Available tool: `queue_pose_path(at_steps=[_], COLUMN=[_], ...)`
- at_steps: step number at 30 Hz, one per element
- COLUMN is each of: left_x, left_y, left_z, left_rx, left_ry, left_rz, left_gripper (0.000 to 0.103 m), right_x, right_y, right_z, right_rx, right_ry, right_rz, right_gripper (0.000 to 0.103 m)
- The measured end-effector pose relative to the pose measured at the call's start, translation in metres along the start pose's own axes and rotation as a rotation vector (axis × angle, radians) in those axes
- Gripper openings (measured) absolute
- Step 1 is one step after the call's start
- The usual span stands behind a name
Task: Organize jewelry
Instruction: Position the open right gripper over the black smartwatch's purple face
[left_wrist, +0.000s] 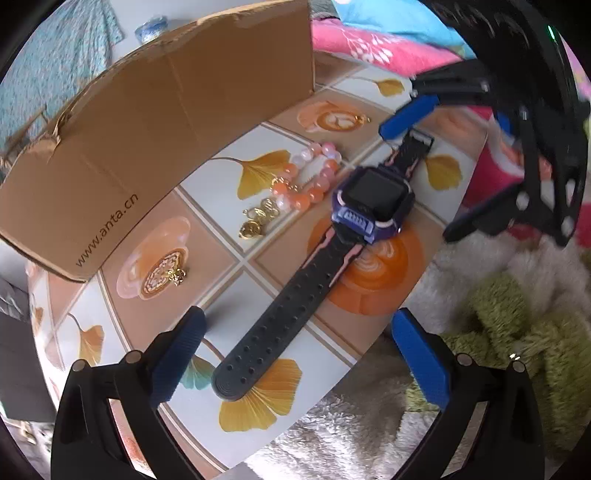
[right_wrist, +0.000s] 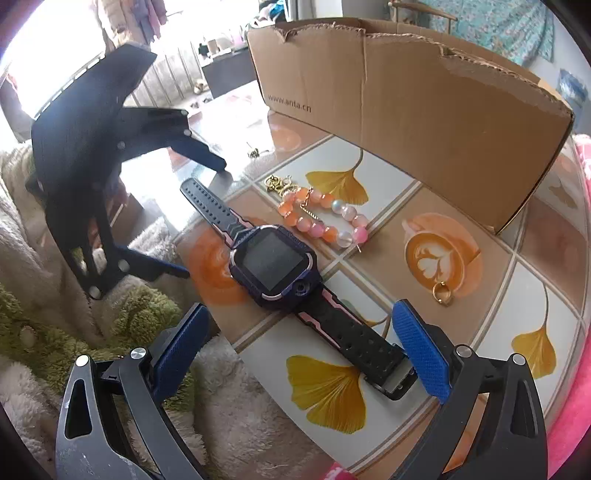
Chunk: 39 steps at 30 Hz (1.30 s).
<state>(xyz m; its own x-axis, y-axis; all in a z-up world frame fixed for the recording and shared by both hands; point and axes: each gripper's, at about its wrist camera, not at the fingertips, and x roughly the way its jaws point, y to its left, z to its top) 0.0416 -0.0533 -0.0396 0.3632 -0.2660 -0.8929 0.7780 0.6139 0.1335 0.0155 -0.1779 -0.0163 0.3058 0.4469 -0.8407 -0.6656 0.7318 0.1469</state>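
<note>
Watch (left_wrist: 371, 206) lies flat on your table (left_wrist: 207, 184) beside the bracelet (left_wrist: 308, 177), left gripper (left_wrist: 299, 354) and right gripper (right_wrist: 301, 350) both spread wide at its strap ends.

Watch (right_wrist: 275, 264) flat betw open right hand-held gripper (right_wrist: 301, 341) pads, bracelet (right_wrist: 323, 218) beside.

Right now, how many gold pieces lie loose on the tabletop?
3: a ring on the coffee-cup print, a clasp cluster touching the bead bracelet, and a small charm by the box's corner. More may be hidden inside the box.
</note>
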Motion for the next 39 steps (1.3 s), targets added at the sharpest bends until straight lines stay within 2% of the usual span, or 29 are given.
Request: queue_pose_path(at_steps=[3,4,5,7,9,11,13,17,20,26,32,35,39], left_x=[0.006,0.006,0.004,-0.003,-0.006,-0.008,-0.011,-0.016,-0.019,-0.023,-0.038,-0.038,-0.037], left_y=[-0.013,-0.014,-0.010,0.005,0.011,0.011,0.013,0.029,0.036,0.034,0.021,0.014,0.013], left_z=[-0.002,-0.002,-0.002,-0.001,-0.002,-0.006,-0.008,-0.011,-0.013,-0.017,-0.015,-0.012,-0.009], left_rx=[0.066,0.071,0.047,-0.045,-0.067,-0.065,-0.081,-0.162,-0.195,-0.195,-0.108,-0.077,-0.054], left_ry=[0.012,0.010,-0.001,-0.023,-0.031,-0.051,-0.069,-0.092,-0.112,-0.142,-0.189,-0.183,-0.186], left_rz=[0.076,0.078,0.053,-0.047,-0.091,-0.101,-0.125,-0.230,-0.271,-0.269,-0.256,-0.250,-0.208], left_gripper=[0.099,0.099,0.099,0.099,0.099,0.099,0.099,0.099,0.099,0.098,0.095,0.092,0.076], right_x=[-0.003,-0.003,-0.004,-0.004,-0.005,-0.007,-0.007,-0.009,-0.007,-0.006,0.006,0.004,-0.002], right_y=[-0.007,-0.010,-0.011,-0.015,-0.021,-0.025,-0.025,-0.021,-0.012,-0.009,-0.006,-0.008,-0.007], right_z=[0.000,0.001,0.002,0.004,0.006,0.006,0.006,0.006,0.005,0.007,0.016,0.019,0.020], right_rx=[0.027,0.032,0.038,0.071,0.112,0.132,0.131,0.092,0.060,0.052,0.072,0.071,0.025], right_ry=[-0.022,-0.021,-0.020,-0.019,-0.022,-0.029,-0.033,-0.019,-0.004,0.026,0.054,0.048,0.033], right_rz=[0.038,0.052,0.065,0.099,0.130,0.149,0.145,0.100,0.068,0.055,0.058,0.071,0.051], right_gripper=[0.095,0.095,0.095,0.095,0.095,0.095,0.095,0.095,0.095,0.095,0.095,0.086,0.075])
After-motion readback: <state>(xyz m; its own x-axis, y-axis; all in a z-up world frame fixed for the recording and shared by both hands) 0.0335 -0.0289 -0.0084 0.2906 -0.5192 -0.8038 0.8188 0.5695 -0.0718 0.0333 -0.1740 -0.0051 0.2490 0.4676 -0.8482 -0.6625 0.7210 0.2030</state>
